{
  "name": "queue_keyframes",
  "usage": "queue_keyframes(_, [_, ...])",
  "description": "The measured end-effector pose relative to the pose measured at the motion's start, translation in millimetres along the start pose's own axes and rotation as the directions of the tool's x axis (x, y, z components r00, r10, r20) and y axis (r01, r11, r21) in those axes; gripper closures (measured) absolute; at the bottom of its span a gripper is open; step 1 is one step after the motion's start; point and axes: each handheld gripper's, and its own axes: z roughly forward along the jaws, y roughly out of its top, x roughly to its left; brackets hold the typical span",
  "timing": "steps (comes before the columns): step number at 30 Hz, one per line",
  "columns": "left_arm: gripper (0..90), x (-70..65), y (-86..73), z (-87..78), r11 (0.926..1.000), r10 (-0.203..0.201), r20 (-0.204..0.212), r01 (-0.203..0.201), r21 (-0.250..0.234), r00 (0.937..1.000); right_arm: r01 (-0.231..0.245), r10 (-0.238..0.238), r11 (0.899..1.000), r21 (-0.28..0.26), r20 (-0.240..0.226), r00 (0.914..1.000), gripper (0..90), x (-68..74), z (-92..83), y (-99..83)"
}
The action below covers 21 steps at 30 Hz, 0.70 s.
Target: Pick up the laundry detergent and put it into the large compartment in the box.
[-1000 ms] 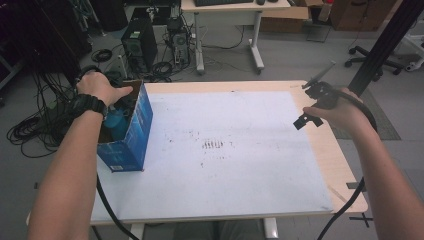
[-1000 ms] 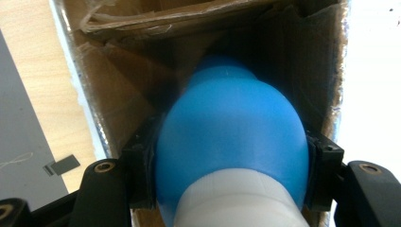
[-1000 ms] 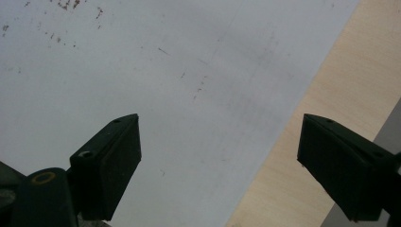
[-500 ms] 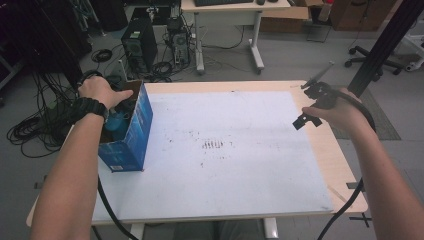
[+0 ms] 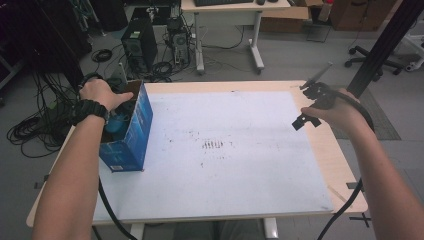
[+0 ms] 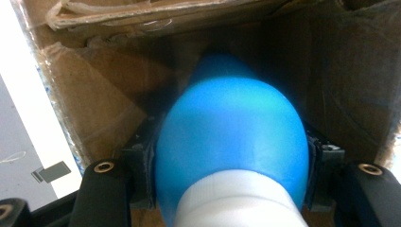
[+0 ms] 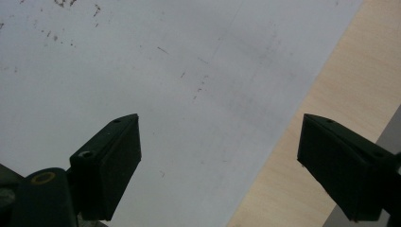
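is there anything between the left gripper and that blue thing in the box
Nothing visible. The left gripper has its jaws closed on the blue object inside the blue cardboard box; the jaws sit against its two sides, with the box's brown inner walls around it.

A pale wooden table [image 5: 335, 150] topped with a scuffed white sheet [image 5: 225, 150] stands on a grey floor [image 5: 280, 60]; ink-like marks speckle the sheet's middle; behind it a second desk [image 5: 225, 7] on white legs carries a dark keyboard [image 5: 220, 2]; two computer towers [image 5: 137, 47] sit on the floor beside it, amid loops of black cable [image 5: 35, 127] that spread along the left; a black office chair's base [image 5: 367, 50] shows at the far right, near a slanting black post [image 5: 382, 45]; brown cardboard boxes [image 5: 350, 12] line the back; a dark mat [image 5: 375, 115] lies by the table's right edge; even indoor light throughout.
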Motion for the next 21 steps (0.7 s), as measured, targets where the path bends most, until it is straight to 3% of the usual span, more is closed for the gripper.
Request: queue_keyframes(21, [37.2,-4.0,1.0,2.0,1.0,0.005,-0.019,-0.005,0.006,0.9998,-0.011,0.011,1.0,-0.008,-0.012,0.9999,14.1,-3.1,-0.1,-4.9])
